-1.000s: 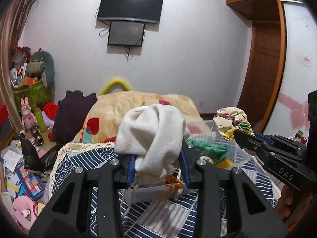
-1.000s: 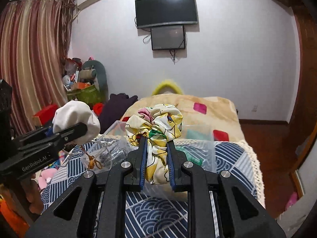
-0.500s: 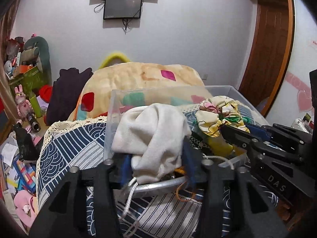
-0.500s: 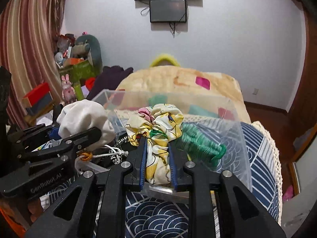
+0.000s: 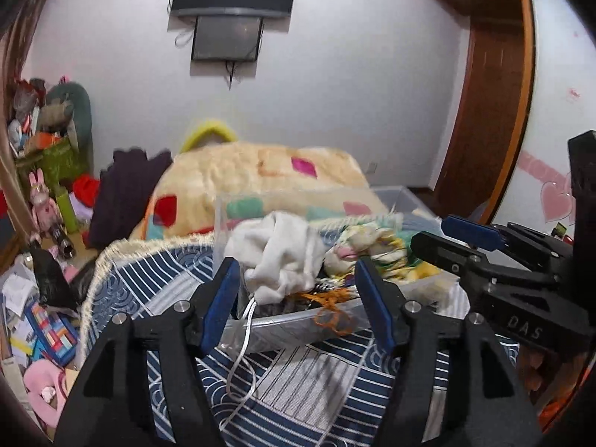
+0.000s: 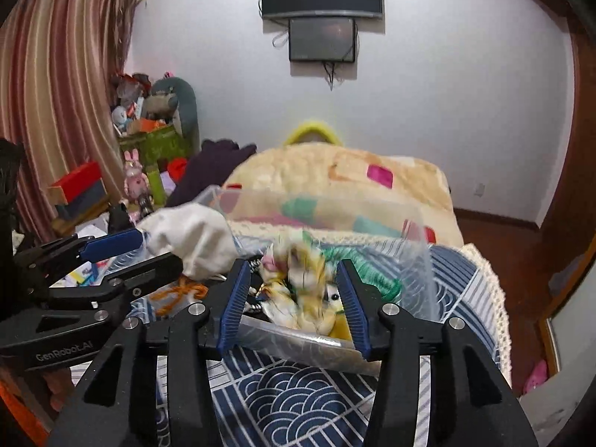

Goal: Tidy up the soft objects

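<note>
Left gripper (image 5: 298,298) has its jaws spread wide, blue pads clear on both sides of a white cloth (image 5: 279,257) that sits in the near left part of a clear plastic bin (image 5: 283,324). A white cord (image 5: 242,342) hangs from the cloth over the bin's front wall onto the blue patterned bedspread (image 5: 298,391). An orange string (image 5: 331,305) lies at the bin's front edge, just right of the cloth.

Right gripper (image 6: 294,305) is likewise spread wide. Between its pads, touching neither, is a yellow floral cloth (image 6: 301,290), blurred; it appears to be inside the bin, but whether it is resting there cannot be told. A green knitted item (image 6: 372,272) lies in the bin just right of it.

In the left wrist view the floral cloth shows immediately right of the white cloth, with the right gripper's fingers beside the bin's right end.

The bin stands on the bedspread, in front of a beige blanket (image 5: 260,175) with coloured patches. Two dark screens (image 6: 322,15) are mounted on the far wall. Toys and boxes (image 6: 149,123) are stacked by the striped curtain (image 6: 56,93) at left.
</note>
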Demonstrator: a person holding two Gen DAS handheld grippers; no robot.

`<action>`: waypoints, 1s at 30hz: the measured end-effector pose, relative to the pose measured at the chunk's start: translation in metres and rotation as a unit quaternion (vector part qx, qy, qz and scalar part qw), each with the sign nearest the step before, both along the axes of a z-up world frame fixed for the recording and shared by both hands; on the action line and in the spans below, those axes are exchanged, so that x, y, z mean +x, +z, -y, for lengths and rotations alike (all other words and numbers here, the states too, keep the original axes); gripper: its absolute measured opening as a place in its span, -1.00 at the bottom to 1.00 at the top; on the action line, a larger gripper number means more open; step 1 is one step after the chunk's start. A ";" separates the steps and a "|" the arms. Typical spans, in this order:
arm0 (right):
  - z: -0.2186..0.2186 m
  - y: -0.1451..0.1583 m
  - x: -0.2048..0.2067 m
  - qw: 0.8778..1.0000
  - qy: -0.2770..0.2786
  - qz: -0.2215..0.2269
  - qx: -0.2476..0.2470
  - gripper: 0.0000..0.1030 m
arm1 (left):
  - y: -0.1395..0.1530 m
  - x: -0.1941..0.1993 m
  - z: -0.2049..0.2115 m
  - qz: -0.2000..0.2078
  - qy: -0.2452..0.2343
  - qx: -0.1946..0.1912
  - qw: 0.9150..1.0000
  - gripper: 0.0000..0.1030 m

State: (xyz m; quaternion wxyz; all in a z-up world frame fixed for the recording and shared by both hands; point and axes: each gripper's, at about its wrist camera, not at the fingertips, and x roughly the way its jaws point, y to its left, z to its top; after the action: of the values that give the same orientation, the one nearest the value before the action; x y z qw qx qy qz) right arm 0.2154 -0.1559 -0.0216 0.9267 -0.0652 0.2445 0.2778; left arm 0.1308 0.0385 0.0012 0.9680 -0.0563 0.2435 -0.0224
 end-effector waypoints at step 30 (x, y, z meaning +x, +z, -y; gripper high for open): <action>0.065 0.020 -0.105 0.989 -0.013 0.118 0.090 0.76 | 0.026 -0.121 0.036 0.111 -0.006 0.000 0.994 0.91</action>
State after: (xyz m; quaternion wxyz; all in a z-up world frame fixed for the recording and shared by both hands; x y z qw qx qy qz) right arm 0.1102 -0.2211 -0.0015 0.9548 -0.0104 0.1081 0.2768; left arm 0.0100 0.0020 0.0275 0.9889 -0.0523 0.1349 -0.0344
